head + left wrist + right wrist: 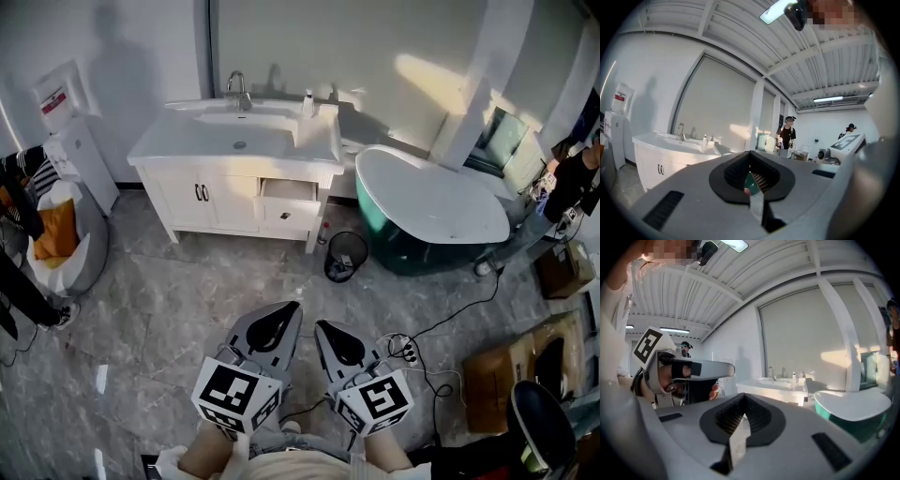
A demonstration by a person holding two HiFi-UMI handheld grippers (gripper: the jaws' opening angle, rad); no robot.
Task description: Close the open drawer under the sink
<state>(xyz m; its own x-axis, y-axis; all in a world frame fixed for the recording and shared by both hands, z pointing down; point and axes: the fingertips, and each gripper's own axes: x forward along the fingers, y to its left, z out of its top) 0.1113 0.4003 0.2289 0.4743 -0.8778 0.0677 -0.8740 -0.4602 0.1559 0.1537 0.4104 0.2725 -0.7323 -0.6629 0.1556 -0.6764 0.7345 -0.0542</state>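
The white sink cabinet (202, 202) stands against the far wall, with a basin and tap on top. Its right-hand drawer (286, 214) is pulled out a little, showing the inside above a front with a dark handle. My left gripper (288, 309) and right gripper (324, 327) are held side by side low in the head view, well short of the cabinet, both shut and empty. In the left gripper view the jaws (751, 161) meet, with the cabinet (656, 159) at far left. The right gripper (743, 401) points towards the cabinet (776, 386); the left gripper (679, 369) shows beside it.
A teal bathtub (431, 214) stands right of the cabinet, with a black waste bin (344, 255) between them. Cables (441, 323) lie on the grey floor. Cardboard boxes (562, 267) and a person (572, 183) are at far right. A beanbag (61, 239) and a white dispenser (82, 159) are left.
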